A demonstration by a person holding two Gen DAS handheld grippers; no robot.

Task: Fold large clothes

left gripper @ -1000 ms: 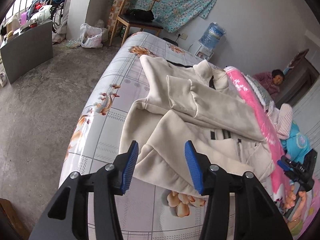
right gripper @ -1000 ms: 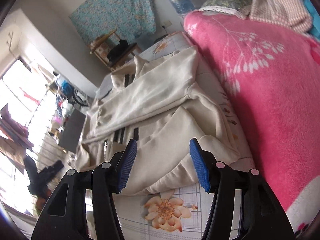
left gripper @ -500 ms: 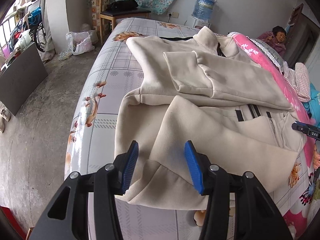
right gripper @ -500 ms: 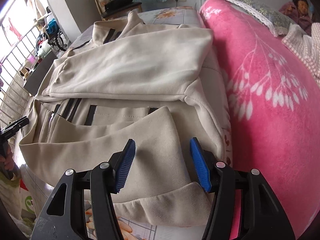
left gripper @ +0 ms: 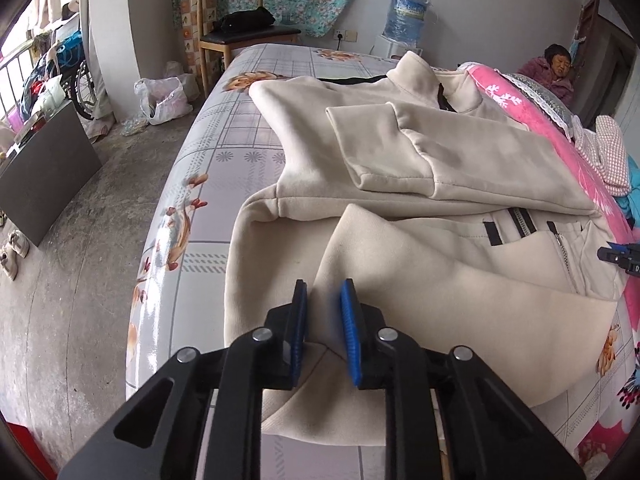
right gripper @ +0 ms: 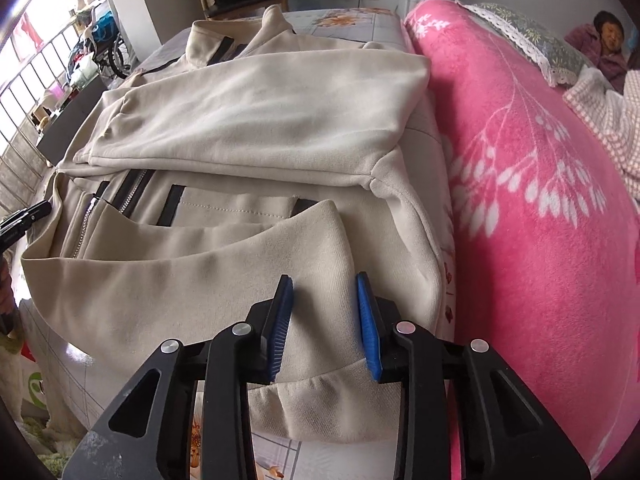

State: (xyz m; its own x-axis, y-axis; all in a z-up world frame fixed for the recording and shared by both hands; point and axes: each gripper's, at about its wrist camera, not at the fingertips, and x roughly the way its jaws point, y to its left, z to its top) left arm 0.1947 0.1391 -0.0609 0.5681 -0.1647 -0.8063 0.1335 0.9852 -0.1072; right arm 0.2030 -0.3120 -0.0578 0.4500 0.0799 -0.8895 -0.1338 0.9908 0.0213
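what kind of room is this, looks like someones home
Most likely a lived-in bedroom: a bed with a floral sheet, a pink blanket piled along it, and a wooden chair by the wall.

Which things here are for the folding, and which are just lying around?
For the folding:
- cream jacket
- left gripper, fingers just closing on the jacket's bottom edge
- right gripper, fingers just closing over the hem

Just lying around:
- pink blanket
- wooden chair
- water bottle
- plastic bag
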